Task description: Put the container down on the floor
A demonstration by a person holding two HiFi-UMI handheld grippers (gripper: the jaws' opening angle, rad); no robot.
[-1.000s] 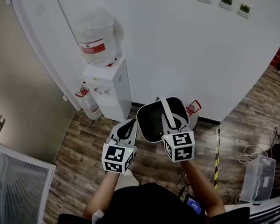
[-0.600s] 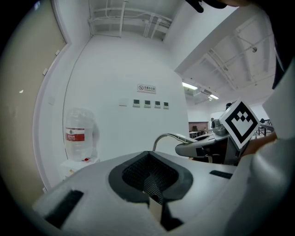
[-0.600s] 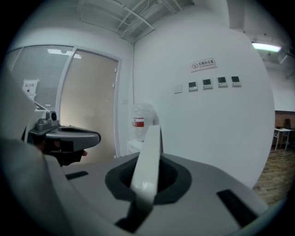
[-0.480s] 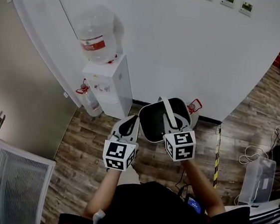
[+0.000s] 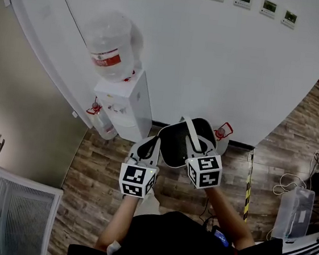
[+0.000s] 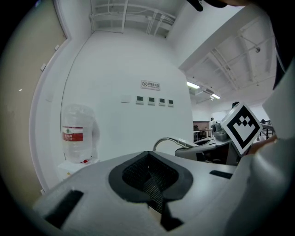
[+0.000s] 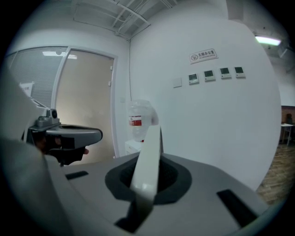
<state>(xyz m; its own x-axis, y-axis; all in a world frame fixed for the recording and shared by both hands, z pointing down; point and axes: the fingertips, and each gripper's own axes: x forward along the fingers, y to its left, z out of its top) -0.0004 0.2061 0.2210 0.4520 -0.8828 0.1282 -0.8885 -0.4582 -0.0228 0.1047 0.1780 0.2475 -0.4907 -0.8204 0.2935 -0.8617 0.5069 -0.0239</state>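
The container (image 5: 173, 143) is held above the wood floor (image 5: 100, 171), its white handle (image 7: 146, 156) clamped in the right gripper (image 5: 192, 140). The left gripper (image 5: 146, 147) is closed on nothing. A hurried descent could see it swung loose and dropped.

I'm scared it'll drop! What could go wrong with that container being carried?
The container hangs only by its thin white handle in the right gripper, so it might swing or slip. The left gripper holds nothing and gives no support. The water dispenser stands close; lowering could bump it.
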